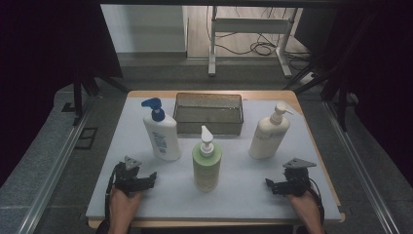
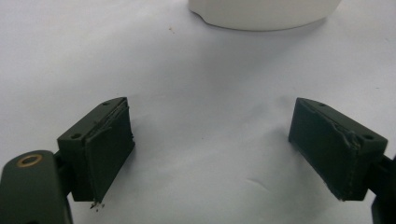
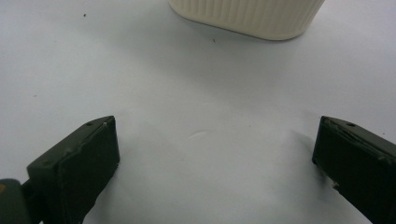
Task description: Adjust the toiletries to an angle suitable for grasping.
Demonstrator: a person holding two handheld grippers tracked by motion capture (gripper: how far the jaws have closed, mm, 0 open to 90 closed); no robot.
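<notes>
Left gripper [image 1: 152, 178]: near front-left corner of table [image 1: 272, 204], jaws wide apart, nothing btwn them — parked low, aimed at the white bottle.
Right gripper [image 1: 269, 184]: near front-right corner, jaws also spread, empty; faces the cream bottle.
White bottle [image 1: 162, 131]: blue pump, upright, left of centre.
Green bottle [image 1: 207, 163]: upright, centre-front, btwn both grippers.
Cream bottle [image 1: 269, 135]: upright, right side.
Basket [image 1: 209, 113]: at back edge, empty — prob. where the bottles go.
</notes>
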